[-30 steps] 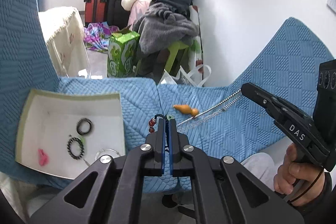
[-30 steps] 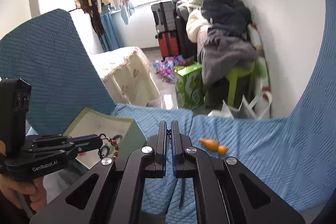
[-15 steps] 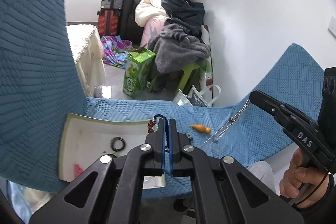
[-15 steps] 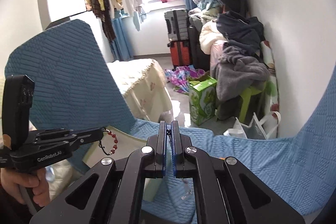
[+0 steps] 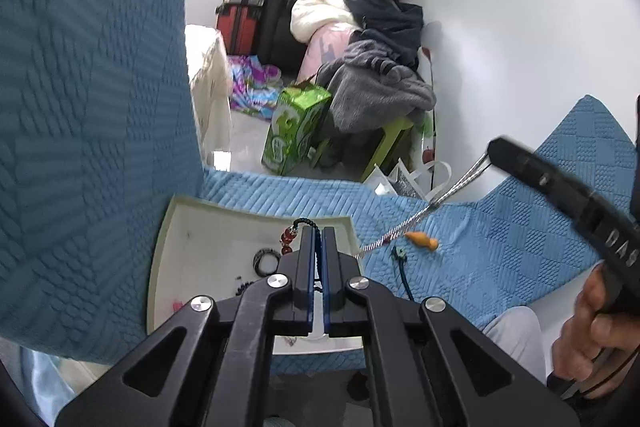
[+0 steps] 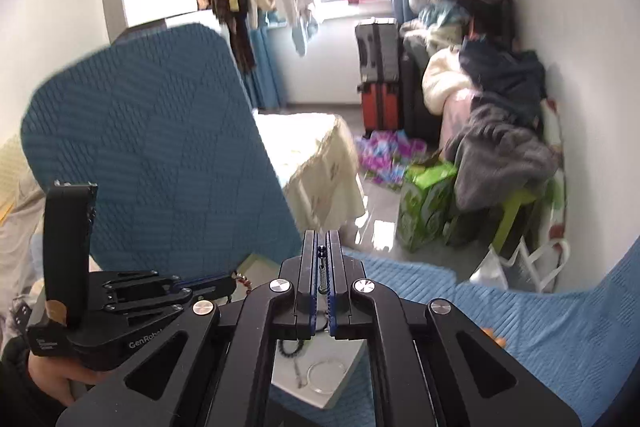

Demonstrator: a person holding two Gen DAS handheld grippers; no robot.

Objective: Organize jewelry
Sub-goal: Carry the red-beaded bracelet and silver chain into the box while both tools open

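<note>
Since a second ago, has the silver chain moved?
Yes. The silver chain, shut in the right tongs, has lifted off the blue cover toward the white tray.

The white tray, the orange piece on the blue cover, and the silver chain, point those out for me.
white tray (image 5: 208, 227): left wrist view, bare floor near its far rim.
orange piece (image 5: 421, 239): left wrist view, middle of its body.
silver chain (image 5: 452, 193): left wrist view, taut stretch below the right gripper (image 5: 491, 151).
</note>
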